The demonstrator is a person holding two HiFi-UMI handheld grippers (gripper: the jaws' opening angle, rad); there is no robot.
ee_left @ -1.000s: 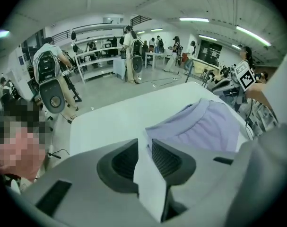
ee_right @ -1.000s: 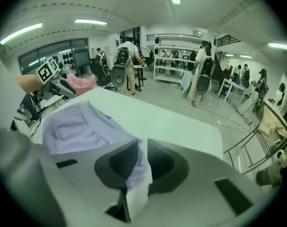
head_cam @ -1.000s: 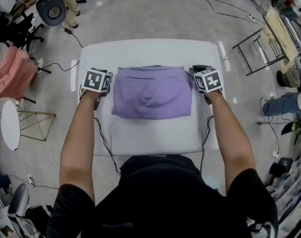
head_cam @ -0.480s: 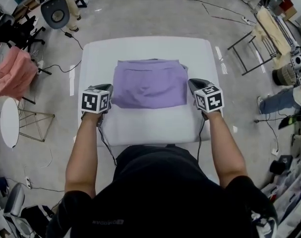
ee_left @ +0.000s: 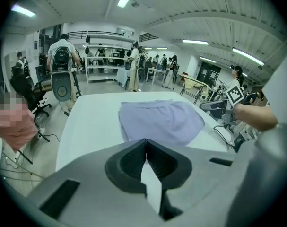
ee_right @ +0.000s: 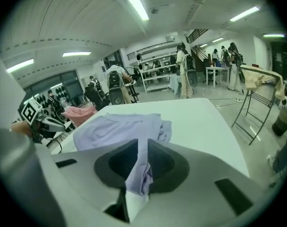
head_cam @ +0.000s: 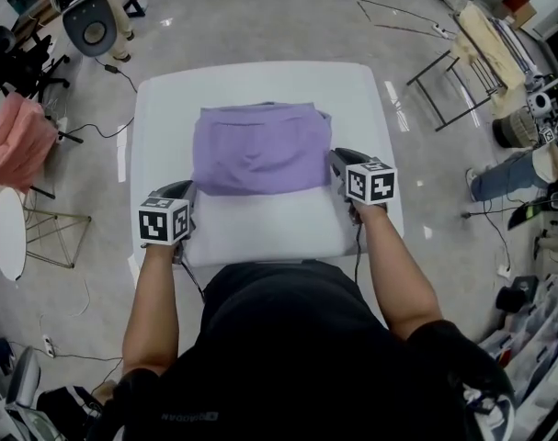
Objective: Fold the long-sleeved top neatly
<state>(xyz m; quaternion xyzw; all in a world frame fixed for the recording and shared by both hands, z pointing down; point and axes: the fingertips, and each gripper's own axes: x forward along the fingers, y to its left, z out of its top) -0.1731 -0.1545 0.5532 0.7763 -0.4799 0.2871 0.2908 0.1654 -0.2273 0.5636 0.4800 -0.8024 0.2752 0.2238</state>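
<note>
**Limp lavender top, right corner between the jaws**

At lower left, our left gripper (head_cam: 179,191) is shut and empty over the white table (head_cam: 164,108), just beside the top (head_cam: 260,145). The top lies at frame centre, folded into a rough rectangle. It looks thin, light and limp, so we expect it to sag and slide on the smooth surface. We judge the corners and doubled edges the best holds. At right, our right gripper (head_cam: 339,162) has just been opening, with bunched fabric loose between its jaws.

Both bare forearms reach forward, grippers angled downward.
The left gripper (head_cam: 180,189) has its jaws pressed together and empty. The right gripper (head_cam: 341,160) has jaws that have just been opening and stand slightly apart, with a fold of the purple top (head_cam: 260,150) in the gap.
</note>
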